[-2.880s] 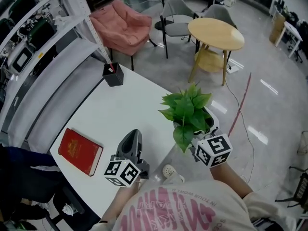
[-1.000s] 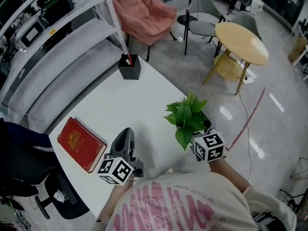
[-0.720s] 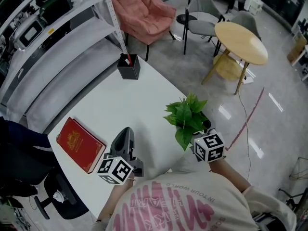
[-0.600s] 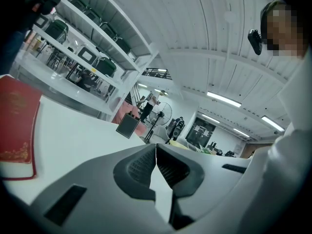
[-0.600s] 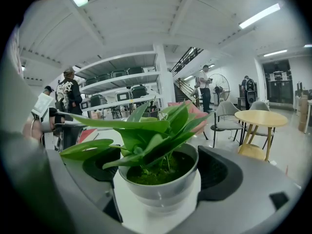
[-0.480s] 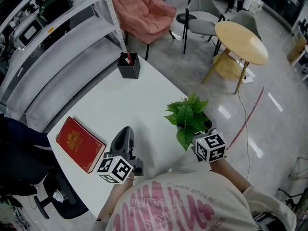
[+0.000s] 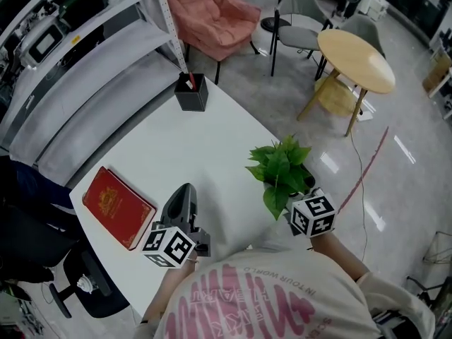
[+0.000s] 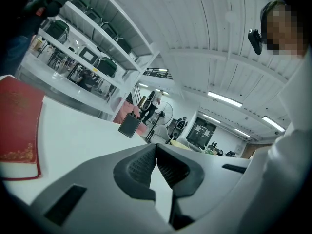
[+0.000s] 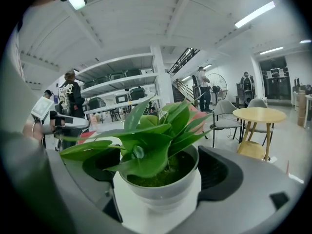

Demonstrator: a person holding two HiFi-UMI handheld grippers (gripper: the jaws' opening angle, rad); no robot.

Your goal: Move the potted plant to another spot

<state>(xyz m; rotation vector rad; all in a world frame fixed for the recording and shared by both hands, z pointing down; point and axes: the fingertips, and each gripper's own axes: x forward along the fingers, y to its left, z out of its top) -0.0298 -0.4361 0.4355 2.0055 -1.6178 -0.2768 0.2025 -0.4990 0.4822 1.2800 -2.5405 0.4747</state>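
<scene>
Right gripper [image 9: 161, 170]: clamped on plant [image 9: 142, 152], at table [image 7: 191, 147] edge. Handling: keep upright, lift clear, carry inward slowly. Left gripper [image 8: 156, 161]: closed, empty.

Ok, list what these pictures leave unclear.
- Right gripper view: leaves screen the contact, so whether the right tongs press the pot is unclear.
- Head view: pot base, behind leaves and marker cube.
- Head view: red book cover print, too small; left gripper view's edge cuts it.

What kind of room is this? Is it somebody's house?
Probably not: it looks like a big office or workshop, with metal storage shelves, a round wooden table and grey chairs.
</scene>
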